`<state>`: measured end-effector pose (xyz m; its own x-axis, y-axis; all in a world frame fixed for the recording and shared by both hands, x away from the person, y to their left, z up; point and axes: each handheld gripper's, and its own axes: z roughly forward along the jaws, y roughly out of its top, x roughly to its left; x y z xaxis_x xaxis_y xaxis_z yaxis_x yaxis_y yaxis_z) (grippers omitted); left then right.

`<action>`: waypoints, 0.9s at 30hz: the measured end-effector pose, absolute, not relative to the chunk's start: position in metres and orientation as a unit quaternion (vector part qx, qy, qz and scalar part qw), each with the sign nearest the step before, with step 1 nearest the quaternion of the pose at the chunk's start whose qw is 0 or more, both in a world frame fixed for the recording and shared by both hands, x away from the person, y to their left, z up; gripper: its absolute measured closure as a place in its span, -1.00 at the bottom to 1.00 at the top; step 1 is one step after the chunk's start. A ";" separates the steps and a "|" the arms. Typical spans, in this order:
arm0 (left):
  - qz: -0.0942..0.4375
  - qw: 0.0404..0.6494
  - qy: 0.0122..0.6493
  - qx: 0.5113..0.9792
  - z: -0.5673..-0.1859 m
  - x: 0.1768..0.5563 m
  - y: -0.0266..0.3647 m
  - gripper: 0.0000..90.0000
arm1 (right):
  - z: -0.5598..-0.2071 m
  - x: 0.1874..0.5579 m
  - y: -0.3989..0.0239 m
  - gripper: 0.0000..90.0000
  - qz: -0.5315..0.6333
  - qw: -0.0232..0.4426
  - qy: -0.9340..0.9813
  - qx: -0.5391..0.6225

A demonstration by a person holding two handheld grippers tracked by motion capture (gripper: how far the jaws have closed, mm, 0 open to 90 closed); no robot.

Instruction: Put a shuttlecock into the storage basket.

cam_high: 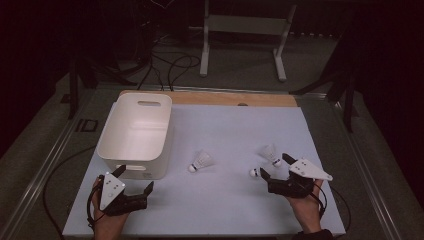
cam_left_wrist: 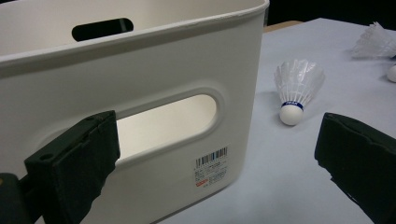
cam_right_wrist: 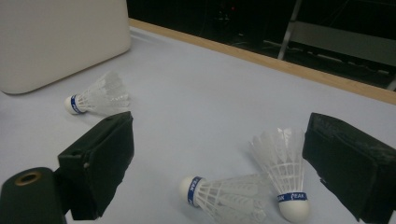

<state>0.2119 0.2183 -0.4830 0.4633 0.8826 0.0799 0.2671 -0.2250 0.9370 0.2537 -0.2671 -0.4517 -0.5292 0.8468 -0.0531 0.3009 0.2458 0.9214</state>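
Three white shuttlecocks lie on the pale table sheet (cam_high: 230, 125). One shuttlecock (cam_high: 200, 161) (cam_left_wrist: 296, 88) (cam_right_wrist: 98, 99) rests alone, just right of a white plastic bin (cam_high: 135, 132) (cam_left_wrist: 140, 70) (cam_right_wrist: 60, 42). The other two lie together at the right: one (cam_high: 270, 152) (cam_right_wrist: 282, 161) cork toward me, one (cam_high: 255, 172) (cam_right_wrist: 224, 197) on its side. My right gripper (cam_high: 275, 165) (cam_right_wrist: 219, 137) is open, its jaws standing either side of that pair without touching. My left gripper (cam_high: 134, 179) (cam_left_wrist: 217, 135) is open at the bin's near corner, facing its handle slot.
A wooden strip (cam_high: 235, 98) runs along the table's far edge. Beyond it stand a white metal frame (cam_high: 245, 30) and loose cables (cam_high: 170, 65) on the floor. The bin looks hollow inside, with a barcode label (cam_left_wrist: 211, 168) on its near wall.
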 end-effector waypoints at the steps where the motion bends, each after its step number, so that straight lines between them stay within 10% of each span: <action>1: 0.325 0.474 0.404 0.712 -0.483 0.212 0.218 -0.99 | -0.452 0.254 -0.267 -0.80 0.473 0.287 0.735 0.392; 27: 0.324 0.474 0.400 0.714 -0.483 0.212 0.218 -0.98 | -0.475 0.270 -0.261 -0.80 0.421 0.256 0.769 0.408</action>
<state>0.2119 0.2176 -0.4833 0.4696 0.8789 0.0843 0.2646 -0.2312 0.9362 0.2698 -0.2615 -0.4748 -0.5365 0.8424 -0.0504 0.4116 0.3134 0.8558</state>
